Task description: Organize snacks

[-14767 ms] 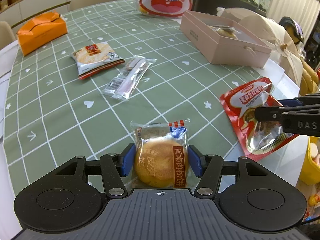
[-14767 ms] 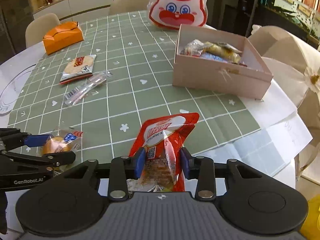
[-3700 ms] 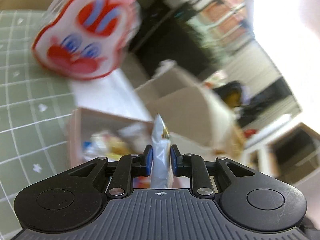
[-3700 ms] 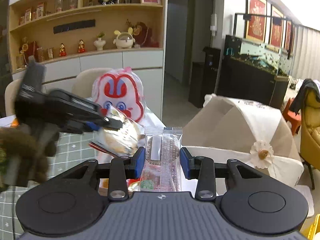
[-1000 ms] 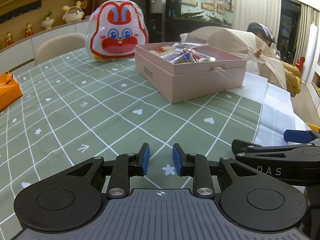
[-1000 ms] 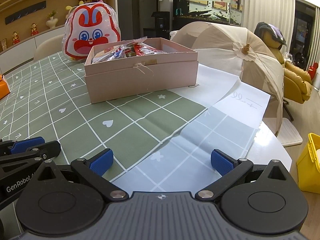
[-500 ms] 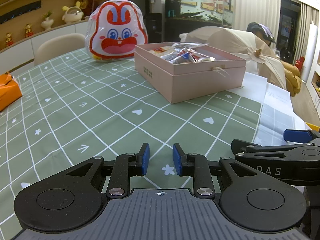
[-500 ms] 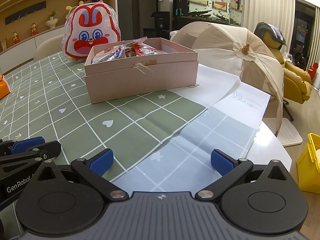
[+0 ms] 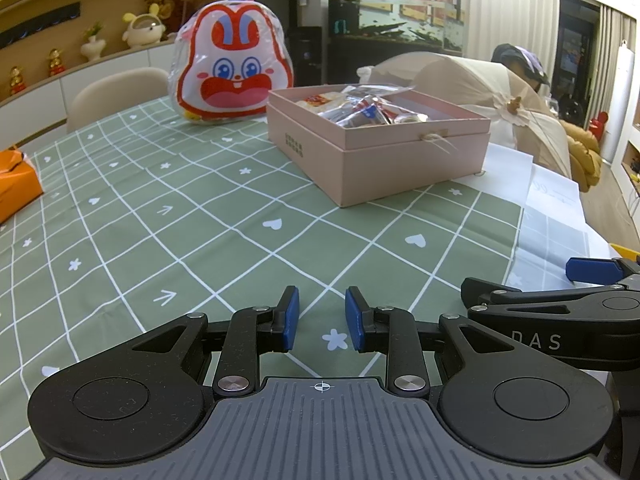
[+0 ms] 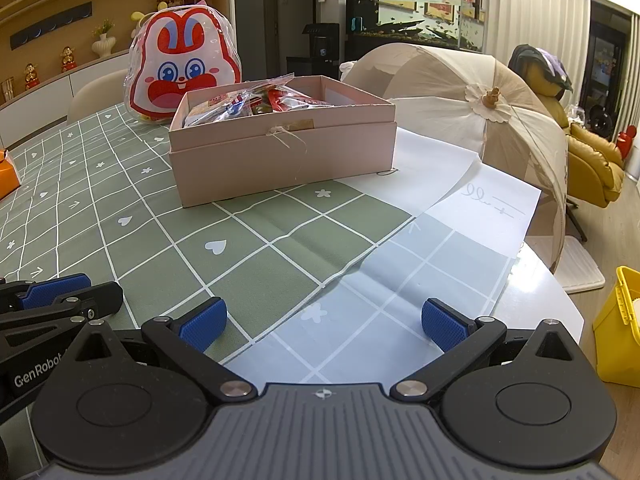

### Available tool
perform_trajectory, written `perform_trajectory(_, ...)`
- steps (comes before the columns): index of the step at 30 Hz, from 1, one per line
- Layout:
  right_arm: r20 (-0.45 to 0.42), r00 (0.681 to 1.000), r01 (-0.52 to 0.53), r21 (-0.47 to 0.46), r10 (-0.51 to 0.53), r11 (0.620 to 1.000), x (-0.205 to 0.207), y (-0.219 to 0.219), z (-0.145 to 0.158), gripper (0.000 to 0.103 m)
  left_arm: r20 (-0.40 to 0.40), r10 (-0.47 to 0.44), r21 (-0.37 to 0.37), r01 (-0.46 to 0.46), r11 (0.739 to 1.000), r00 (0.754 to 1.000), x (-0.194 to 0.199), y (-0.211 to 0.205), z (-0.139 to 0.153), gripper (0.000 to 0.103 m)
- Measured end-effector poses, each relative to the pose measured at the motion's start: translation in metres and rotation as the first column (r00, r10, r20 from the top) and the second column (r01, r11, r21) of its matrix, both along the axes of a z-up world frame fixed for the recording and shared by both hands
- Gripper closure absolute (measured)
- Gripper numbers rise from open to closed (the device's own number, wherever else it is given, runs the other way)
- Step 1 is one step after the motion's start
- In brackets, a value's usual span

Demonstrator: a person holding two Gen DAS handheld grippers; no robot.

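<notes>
Behind everything, the living room runs from wooden shelves with figurines to a fish tank and curtains on the far side. My worktop (image 9: 168,216) fills the near view, covered by a green checked cloth with small hearts and stars; toward its right edge the cloth gives way to white paper sheets (image 10: 472,216). A cream mesh food cover (image 10: 460,92) sits beyond the paper, domed like an umbrella, probably set aside so it is out of the packing area. At the far end of the cloth stands a rabbit-faced bag (image 9: 232,76), upright just behind the pink box (image 9: 400,168).

That box is where the snacks (image 10: 256,106) are now: wrapped packets heaped inside it, some poking above the rim, with the box nested in its own lid so it stays open for loading. I see no loose packets left on the cloth, so I judge the sorting close to done. An orange box (image 9: 16,184) lies at the left edge, well apart from the rest, and a yellow bin (image 10: 620,328) sits below the worktop on the right.

My left tongs (image 9: 320,316) are parted only a little and grip nothing. My right tongs (image 10: 324,322) are spread wide, also empty. Both hover low over the near edge, well apart from the box.
</notes>
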State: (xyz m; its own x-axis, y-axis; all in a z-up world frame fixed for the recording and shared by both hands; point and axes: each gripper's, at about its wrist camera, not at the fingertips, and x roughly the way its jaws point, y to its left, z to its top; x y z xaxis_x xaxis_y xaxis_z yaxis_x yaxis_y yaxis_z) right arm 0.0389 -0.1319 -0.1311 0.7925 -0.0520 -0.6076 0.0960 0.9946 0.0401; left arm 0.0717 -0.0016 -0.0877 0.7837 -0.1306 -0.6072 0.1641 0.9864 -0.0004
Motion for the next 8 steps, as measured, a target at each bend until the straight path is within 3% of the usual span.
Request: perform_trajectory(8,0.0,1.0,0.0,0.0,0.0,1.0,0.0001,0.0001,-0.0001,0.0,0.0,-0.008,-0.001,0.008,1.0,1.0,0.0001,0.0002,0.0,0.073)
